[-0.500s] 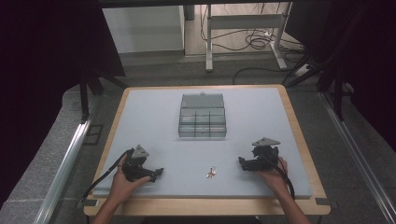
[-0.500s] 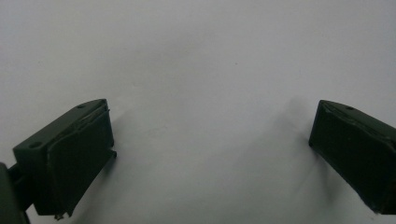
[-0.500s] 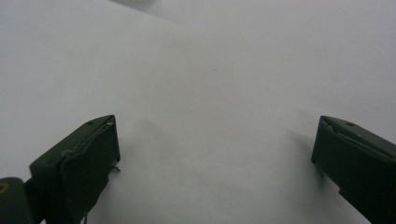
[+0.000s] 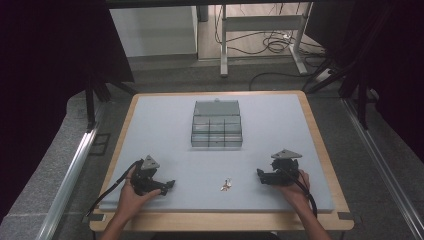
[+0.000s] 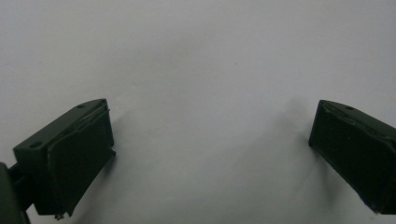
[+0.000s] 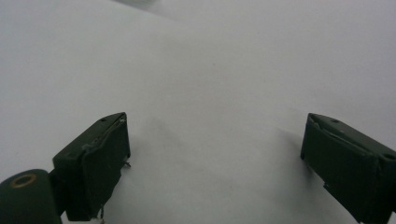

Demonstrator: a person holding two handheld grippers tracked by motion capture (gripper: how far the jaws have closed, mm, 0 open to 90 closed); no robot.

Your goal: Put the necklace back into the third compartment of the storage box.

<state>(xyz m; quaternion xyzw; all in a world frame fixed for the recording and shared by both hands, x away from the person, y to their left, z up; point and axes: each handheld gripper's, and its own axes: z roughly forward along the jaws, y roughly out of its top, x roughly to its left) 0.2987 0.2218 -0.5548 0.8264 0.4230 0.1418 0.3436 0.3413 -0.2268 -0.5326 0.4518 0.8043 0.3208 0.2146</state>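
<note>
Fingers spread wide on both my grippers, nothing between them: left gripper [image 4: 167, 186] and right gripper [image 4: 261, 176] rest on the mat [image 4: 165, 125]. Small keys [image 4: 226, 185] lie between them, nearer the right one.

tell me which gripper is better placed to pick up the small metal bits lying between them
Right, narrowly. The small shiny metal pieces lie on the grey table mat nearer the right gripper, whose open jaws point toward them. The left gripper, also open, sits farther off.
</note>
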